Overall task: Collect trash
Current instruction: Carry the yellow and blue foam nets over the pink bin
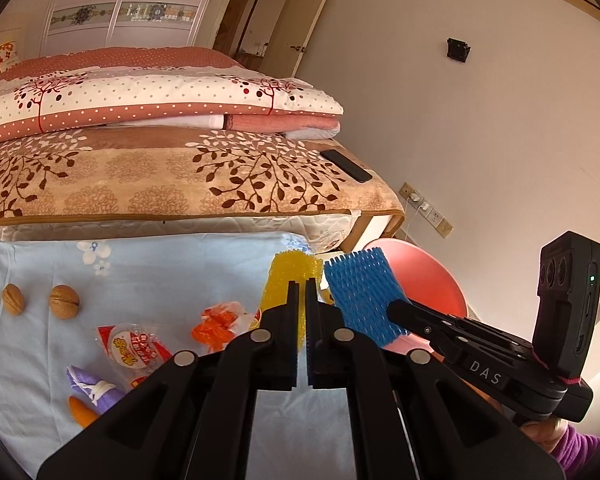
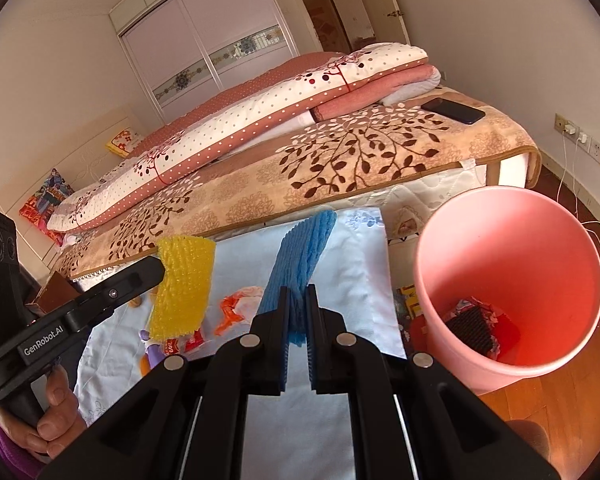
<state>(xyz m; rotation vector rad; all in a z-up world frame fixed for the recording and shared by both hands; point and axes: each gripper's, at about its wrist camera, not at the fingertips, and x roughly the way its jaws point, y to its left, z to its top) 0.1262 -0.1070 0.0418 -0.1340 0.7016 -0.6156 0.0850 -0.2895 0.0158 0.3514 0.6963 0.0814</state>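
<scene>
My left gripper is shut on a yellow foam net sleeve, held above the light blue cloth; it shows from the side in the right wrist view. My right gripper is shut on a blue foam net sleeve, seen in the left wrist view just right of the yellow one. A pink bin with some trash inside stands on the floor to the right. On the cloth lie an orange wrapper, a red-and-white packet, a purple wrapper and two walnuts.
A bed with a brown leaf-pattern blanket and folded quilts stands just behind the cloth. A black phone lies on the blanket's corner. Wall sockets with chargers and cables run along the wall right of the bin. Wooden floor surrounds the bin.
</scene>
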